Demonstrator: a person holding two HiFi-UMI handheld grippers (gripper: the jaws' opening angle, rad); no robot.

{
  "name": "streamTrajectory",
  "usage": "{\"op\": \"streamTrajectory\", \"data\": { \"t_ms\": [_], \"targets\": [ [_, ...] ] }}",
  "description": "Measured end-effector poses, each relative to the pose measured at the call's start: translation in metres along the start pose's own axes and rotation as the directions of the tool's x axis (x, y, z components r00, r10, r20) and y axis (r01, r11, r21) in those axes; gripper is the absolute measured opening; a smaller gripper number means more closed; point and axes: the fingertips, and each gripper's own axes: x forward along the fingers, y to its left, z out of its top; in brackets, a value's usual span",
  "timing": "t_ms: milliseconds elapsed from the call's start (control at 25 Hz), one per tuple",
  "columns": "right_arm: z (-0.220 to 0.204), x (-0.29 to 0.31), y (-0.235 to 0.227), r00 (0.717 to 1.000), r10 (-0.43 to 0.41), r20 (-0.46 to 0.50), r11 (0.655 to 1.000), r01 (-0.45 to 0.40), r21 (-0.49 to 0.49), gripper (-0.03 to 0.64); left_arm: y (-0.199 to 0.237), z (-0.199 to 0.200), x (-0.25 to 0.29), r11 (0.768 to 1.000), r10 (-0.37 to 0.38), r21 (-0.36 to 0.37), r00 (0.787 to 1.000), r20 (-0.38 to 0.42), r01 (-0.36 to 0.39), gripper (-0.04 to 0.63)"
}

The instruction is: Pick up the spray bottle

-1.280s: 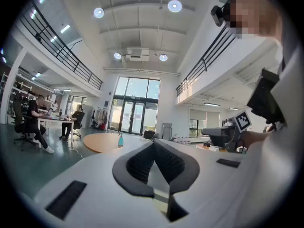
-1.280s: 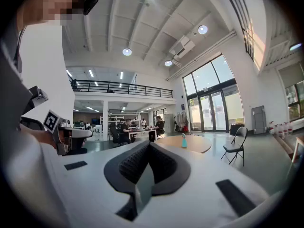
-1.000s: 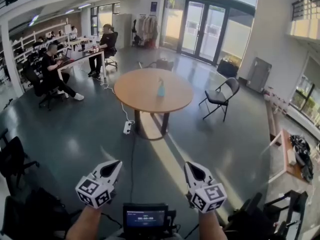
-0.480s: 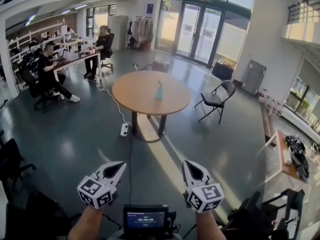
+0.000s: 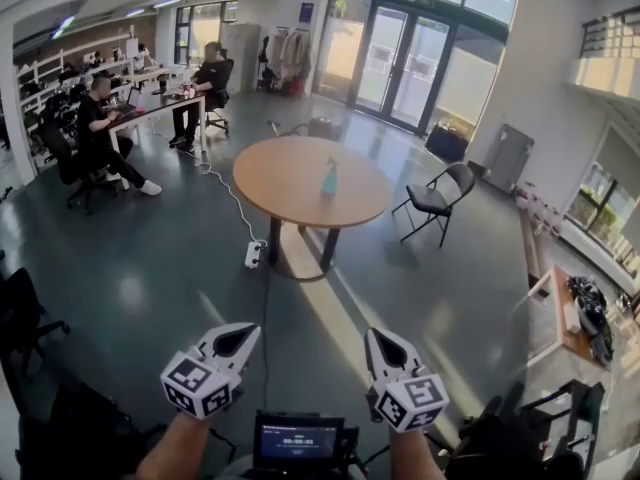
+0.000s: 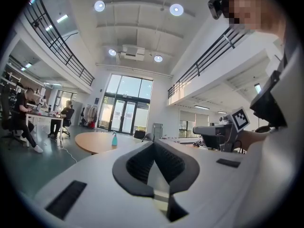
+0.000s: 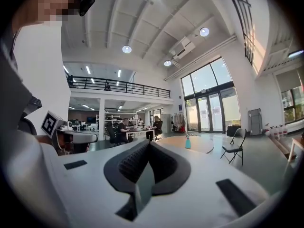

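Note:
A light blue spray bottle (image 5: 328, 178) stands upright near the middle of a round wooden table (image 5: 290, 196), far across the floor from me. It also shows small in the left gripper view, the bottle (image 6: 114, 138) on the table (image 6: 92, 143), and in the right gripper view, the bottle (image 7: 187, 143) on the table (image 7: 202, 145). My left gripper (image 5: 246, 331) and right gripper (image 5: 377, 337) are held side by side low in the head view, pointing level toward the table. Both are shut and empty: left (image 6: 153, 144), right (image 7: 148, 144).
A black folding chair (image 5: 438, 200) stands right of the table. A white power strip (image 5: 255, 254) with a cable lies on the floor by the table's base. People sit at desks (image 5: 150, 108) at the far left. A low table (image 5: 580, 318) with clutter is at right.
The head view has swayed a little left and back. Both grippers sit slightly lower in it, still shut and side by side. The bottle has stayed put on the table.

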Motion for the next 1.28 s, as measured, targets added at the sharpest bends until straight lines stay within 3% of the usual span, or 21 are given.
{"op": "streamTrajectory", "data": {
  "t_ms": [360, 680, 1280],
  "targets": [
    [0.009, 0.048, -0.019, 0.999, 0.049, 0.014, 0.999, -0.049, -0.013, 0.002, 0.037, 0.008, 0.025, 0.996, 0.088, 0.01, 0.996, 0.011, -0.088, 0.002],
    [0.025, 0.094, -0.065, 0.994, 0.095, 0.047, 0.995, -0.095, -0.017, 0.002, 0.062, 0.021, 0.075, 0.989, 0.147, 0.031, 0.989, 0.007, -0.147, 0.002],
    [0.032, 0.154, -0.174, 0.99, 0.129, 0.055, 0.992, -0.129, 0.005, 0.002, 0.075, 0.034, 0.196, 0.983, 0.176, 0.044, 0.984, 0.009, -0.176, 0.002]
  ]
}}
